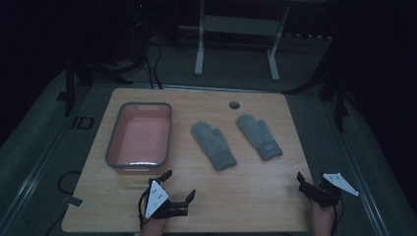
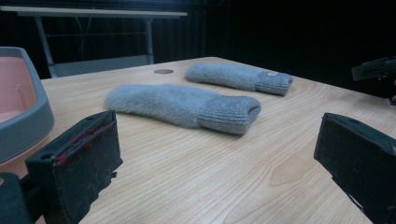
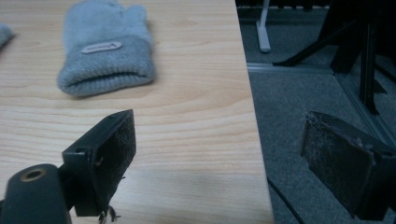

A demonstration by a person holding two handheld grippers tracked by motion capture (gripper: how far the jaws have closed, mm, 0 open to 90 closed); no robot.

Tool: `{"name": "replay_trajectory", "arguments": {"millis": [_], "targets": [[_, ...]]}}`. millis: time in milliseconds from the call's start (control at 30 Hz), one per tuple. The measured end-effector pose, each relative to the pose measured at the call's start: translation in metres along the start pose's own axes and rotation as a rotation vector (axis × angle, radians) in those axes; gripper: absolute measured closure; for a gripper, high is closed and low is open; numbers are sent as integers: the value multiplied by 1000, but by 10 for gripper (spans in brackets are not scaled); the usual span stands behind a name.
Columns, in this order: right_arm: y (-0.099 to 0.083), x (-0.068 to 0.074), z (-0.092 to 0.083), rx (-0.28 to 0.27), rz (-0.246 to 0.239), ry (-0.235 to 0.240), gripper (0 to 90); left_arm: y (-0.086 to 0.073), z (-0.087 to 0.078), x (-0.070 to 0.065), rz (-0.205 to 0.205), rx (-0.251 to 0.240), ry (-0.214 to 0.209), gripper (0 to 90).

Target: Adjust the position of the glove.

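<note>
1. Dark room all round; the pale wood-grain desk carries everything I'm working with, and behind it stands a grey metal frame on the carpet.
2. I see two grey fleecy mittens with ribbed knit cuffs lying flat mid-desk, side by side but apart, cuffs toward me.
3. The left grey mitten sits nearer the centre; in the left gripper view it lies straight ahead of my claw.
4. The right grey mitten with a small label on its cuff lies nearer the right edge; the right gripper view shows its cuff opening facing my claw.
5. A pink plastic tub with a grey rim stands at desk left, well apart from both mittens.
6. My left claw hovers by the near edge, in front of the tub, jaws spread wide, nothing between them.
7. My right claw is at the near right corner, jaws also apart and empty, one over the desk, one past its edge.
</note>
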State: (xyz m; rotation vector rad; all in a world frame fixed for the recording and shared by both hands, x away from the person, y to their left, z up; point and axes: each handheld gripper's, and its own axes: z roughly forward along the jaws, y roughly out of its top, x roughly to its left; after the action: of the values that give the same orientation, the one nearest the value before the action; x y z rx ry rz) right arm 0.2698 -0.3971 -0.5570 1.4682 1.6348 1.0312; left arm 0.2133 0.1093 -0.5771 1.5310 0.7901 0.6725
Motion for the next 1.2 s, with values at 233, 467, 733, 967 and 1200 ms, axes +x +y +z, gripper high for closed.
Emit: {"name": "replay_trajectory", "arguments": {"millis": [233,467,733,967,1200], "targets": [[4,-4,2,44,26,35,106,0,0,1,-3,0,-8,9],[14,-1,3,58,3,50,105,0,-1,0,3,-3,-10,9],[35,5,3,41,-17,84,106,0,-1,0,6,-2,-12,9],[49,17,8,27,-13,156,106,0,-1,0,8,-2,-16,9],[63,41,19,41,-75,174,105,0,-1,0,9,-2,-15,9]]}}
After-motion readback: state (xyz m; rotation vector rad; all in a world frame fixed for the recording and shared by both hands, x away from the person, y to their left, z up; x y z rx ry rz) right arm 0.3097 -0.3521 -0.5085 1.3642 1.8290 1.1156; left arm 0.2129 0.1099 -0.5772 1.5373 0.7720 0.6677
